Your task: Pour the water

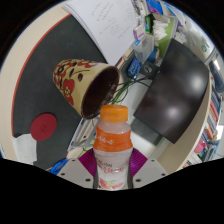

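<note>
**Bottle in grip, pot just ahead and above the cap**

I've got the gripper (112, 172) clamped on the bottle (113, 160); both purple pads (88, 160) press its sides, no gap either side that I can see. Bottle has an orange cap (115, 113), orange upper body and a pale label lower down. Its long axis runs straight out along the fingers, cap end pointing away from me.

Target looks like the flower pot (82, 83), red and cream patterned, with thin green stems (122, 92) at its mouth. In my view it appears tipped, with the mouth facing toward the cap, though the whole scene is tilted, so I judge that's my rig leaning and not the pot. It sits just beyond the cap and to one side, close but apart from it.

Key relation: the cap is directly below and beside the pot's rim, so a pour means rolling the bottle's axis further toward that opening. The cap reads as on from here, can't tell if loosened. I'd call it mid-approach, pour not started; no water visible.

Other stuff: white surface (40, 55), red round disc (43, 127) on it, dark monitor (172, 92) beyond, papers (108, 20), cluttered shelf (160, 25).
</note>
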Demonstrator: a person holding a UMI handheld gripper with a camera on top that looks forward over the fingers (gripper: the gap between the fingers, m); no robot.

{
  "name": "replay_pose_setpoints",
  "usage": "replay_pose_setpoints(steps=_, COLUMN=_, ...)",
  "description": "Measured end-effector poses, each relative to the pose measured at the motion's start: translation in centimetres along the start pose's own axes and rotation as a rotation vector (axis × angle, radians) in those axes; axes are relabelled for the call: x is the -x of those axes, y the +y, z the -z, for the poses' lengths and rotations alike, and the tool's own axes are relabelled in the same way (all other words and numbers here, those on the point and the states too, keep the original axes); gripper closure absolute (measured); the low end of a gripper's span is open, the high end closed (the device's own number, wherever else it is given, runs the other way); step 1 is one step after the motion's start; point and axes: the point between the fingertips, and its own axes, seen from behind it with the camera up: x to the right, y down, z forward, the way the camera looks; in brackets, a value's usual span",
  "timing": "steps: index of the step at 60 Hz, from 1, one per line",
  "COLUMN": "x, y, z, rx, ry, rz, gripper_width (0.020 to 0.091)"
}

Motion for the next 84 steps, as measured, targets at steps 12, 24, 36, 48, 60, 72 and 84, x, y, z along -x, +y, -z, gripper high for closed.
replay_pose_setpoints(steps=12, x=0.8, y=-1.0, z=0.5, rx=-0.030, ry=-0.045, rz=-0.088, gripper_width=0.0709)
replay_pose_setpoints(steps=24, x=-0.7, y=-2.1, z=3.3, rx=-0.136, ry=-0.098, rz=-0.569, gripper_width=0.0710)
replay_pose_setpoints(steps=36, x=-2.8, y=-0.1, z=5.6, rx=-0.190, ry=-0.137, rz=-1.139, gripper_width=0.0710)
replay_pose_setpoints(steps=48, x=-1.9, y=1.8, z=5.6, rx=-0.226, ry=-0.115, rz=-1.685, gripper_width=0.0711)
replay_pose_setpoints(steps=60, x=1.8, y=0.9, z=3.1, rx=-0.277, ry=-0.174, rz=-1.977, gripper_width=0.0711)
replay_pose_setpoints(steps=72, x=6.6, y=-2.0, z=0.5, rx=-0.251, ry=-0.232, rz=-2.036, gripper_width=0.0711)
replay_pose_setpoints(steps=84, x=8.3, y=-1.9, z=1.1, rx=-0.265, ry=-0.162, rz=-2.024, gripper_width=0.0709)
